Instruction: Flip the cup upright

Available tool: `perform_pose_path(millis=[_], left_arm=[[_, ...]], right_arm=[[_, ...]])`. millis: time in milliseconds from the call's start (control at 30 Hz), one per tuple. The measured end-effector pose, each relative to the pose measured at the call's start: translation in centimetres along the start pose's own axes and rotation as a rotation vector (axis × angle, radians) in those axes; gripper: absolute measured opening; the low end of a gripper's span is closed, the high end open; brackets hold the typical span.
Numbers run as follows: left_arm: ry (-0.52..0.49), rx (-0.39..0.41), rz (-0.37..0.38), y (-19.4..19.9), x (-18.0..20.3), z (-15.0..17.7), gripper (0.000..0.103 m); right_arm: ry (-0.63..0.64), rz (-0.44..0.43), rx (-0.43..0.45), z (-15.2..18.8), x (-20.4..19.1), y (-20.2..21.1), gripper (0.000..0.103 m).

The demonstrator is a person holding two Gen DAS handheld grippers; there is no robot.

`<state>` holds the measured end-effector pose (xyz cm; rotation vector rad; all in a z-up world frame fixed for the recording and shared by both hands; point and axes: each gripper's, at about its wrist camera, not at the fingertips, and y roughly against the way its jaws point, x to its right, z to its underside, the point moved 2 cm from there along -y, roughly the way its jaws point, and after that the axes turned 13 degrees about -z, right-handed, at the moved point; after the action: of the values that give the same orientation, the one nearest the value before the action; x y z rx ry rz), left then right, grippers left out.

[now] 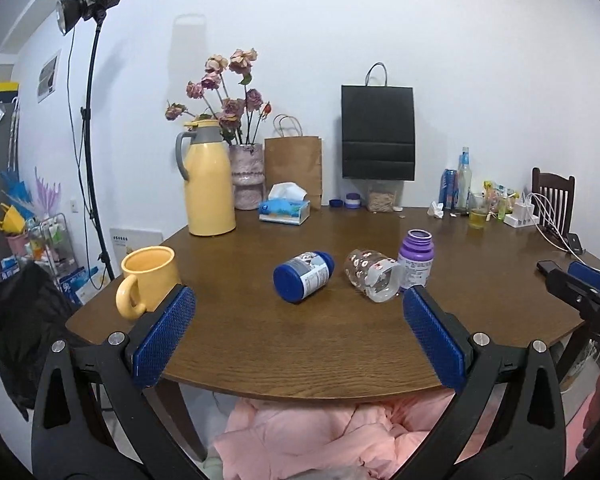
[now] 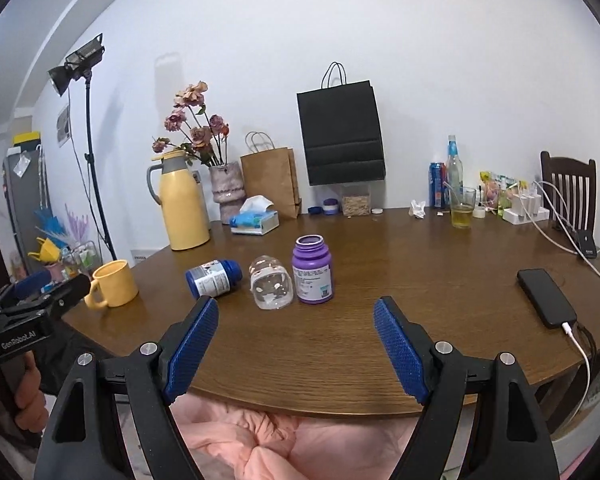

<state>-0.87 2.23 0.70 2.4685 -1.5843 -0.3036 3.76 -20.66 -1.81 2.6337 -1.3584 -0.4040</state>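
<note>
Cup, clear patterned glass, is seen lying on its side on the brown wooden table, between a toppled blue-capped bottle and an upright purple plastic bottle, just beside the latter. Left gripper and right gripper are held spread, empty. Risks judged: smooth round glass may roll or slip; purple bottle may be knocked over.

A brown wooden table bears a tipped glass cup, bottles, mug.
</note>
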Motion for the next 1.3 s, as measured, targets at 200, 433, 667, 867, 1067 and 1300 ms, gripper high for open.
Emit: perform_pose_path(millis=[200,433,667,867,1067,1300], left_arm=[[-0.007,0.018,0.026,0.42,0.14,-0.03,0.103],[-0.002,0.016,0.022,0.3,0.06,-0.02,0.103],[-0.004,0.01,0.021,0.13,0.11,-0.06,0.103],[-0.005,0.01,0.025,0.0,0.11,-0.12,0.103],[-0.011,0.005,0.025,-0.04,0.12,0.0,0.103],[-0.01,0.005,0.027,-0.08,0.13,-0.02,0.103]], right_arm=[[0.01,-0.008,0.001,0.03,-0.35,-0.02,0.084],[0.013,-0.011,0.016,0.05,-0.49,0.21,0.084],[0.008,-0.013,0.015,0.11,-0.43,0.19,0.084],[0.01,-0.014,0.02,0.06,-0.38,0.27,0.084],[0.007,-0.011,0.025,-0.07,-0.29,0.41,0.084],[0.008,-0.011,0.026,-0.09,-0.21,0.42,0.084]])
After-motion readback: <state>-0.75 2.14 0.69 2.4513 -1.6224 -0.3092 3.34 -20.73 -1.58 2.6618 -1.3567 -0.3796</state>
